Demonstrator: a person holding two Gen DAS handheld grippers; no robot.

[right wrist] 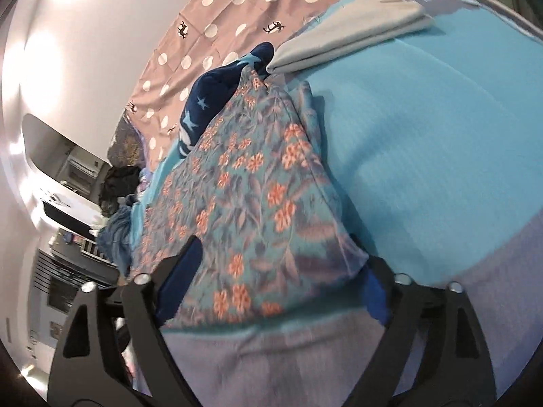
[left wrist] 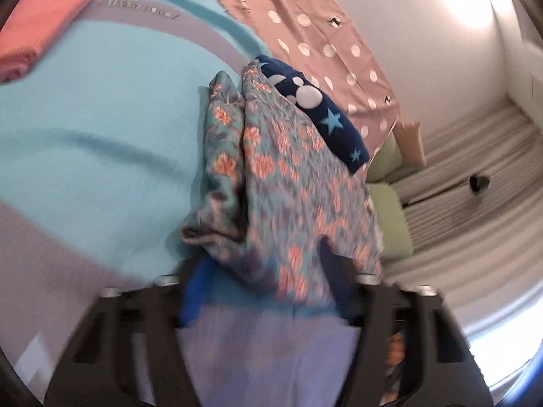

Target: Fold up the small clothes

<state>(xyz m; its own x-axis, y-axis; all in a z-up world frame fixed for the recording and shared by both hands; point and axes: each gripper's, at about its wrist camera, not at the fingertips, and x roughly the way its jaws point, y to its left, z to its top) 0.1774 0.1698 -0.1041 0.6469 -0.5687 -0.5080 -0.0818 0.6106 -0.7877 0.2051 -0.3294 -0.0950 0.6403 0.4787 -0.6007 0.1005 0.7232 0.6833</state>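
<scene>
1. Straddling the floral garment (left wrist: 285, 183), the left gripper (left wrist: 268, 288) has its jaws apart; whether they pinch cloth, I cannot tell.
2. The right gripper (right wrist: 268, 281) reads likewise, lower centre, jaws spread around the garment's near corner.
3. Beyond, at mid-frame, the star-print piece (left wrist: 319, 101) lies partly under the floral garment on the blue blanket (left wrist: 101, 118); dragging could rumple it.

Both grippers (left wrist: 268, 285) (right wrist: 281, 281) angled down (jaws apart)

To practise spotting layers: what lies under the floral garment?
The floral garment lies on a turquoise blanket, overlapping a navy star-print cloth at its far edge. How far that cloth reaches beneath is hidden.
</scene>
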